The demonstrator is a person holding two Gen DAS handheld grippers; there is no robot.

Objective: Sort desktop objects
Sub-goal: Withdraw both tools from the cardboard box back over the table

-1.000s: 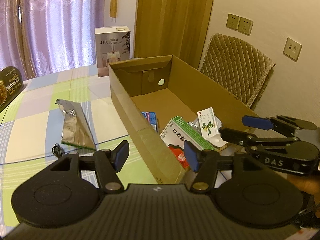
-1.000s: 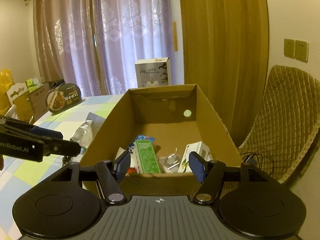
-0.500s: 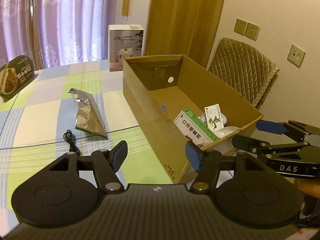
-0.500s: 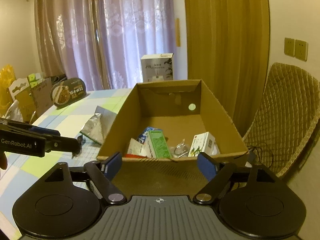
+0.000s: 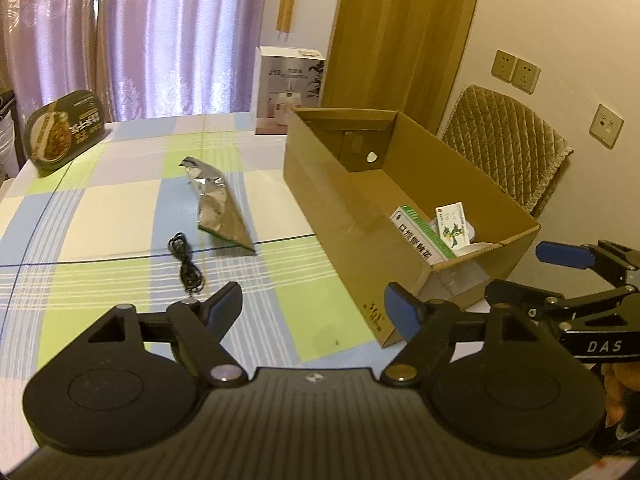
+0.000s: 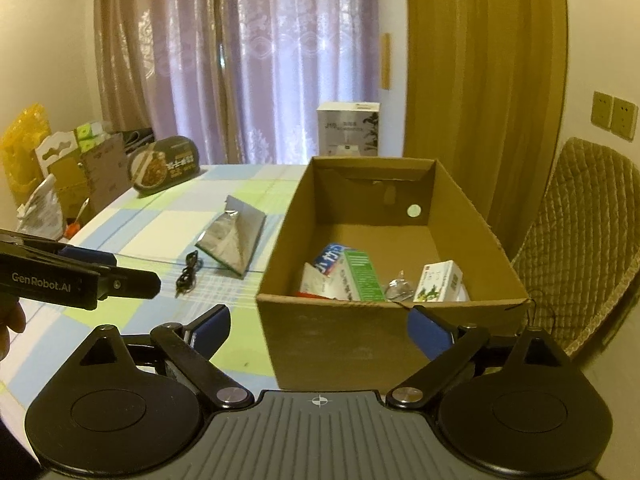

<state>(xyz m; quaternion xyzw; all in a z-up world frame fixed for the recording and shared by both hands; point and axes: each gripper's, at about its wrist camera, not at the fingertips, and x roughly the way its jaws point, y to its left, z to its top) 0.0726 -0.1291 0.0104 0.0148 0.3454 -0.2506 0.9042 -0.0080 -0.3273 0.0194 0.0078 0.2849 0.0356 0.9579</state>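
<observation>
Both your tongs are spread and empty: left gripper (image 5: 314, 306), right gripper (image 6: 320, 326). The black cable (image 5: 187, 261) lies nearest, just ahead; pinch its bunched middle. Beyond it, the foil bag (image 5: 218, 203); the cardboard box (image 5: 348, 216) stands alongside.

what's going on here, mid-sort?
Yes. A person holds two grippers, both open and empty: left gripper, right gripper. The cardboard box already holds several small packages. A foil bag and a black cable lie on the checked tablecloth, not yet sorted.
</observation>
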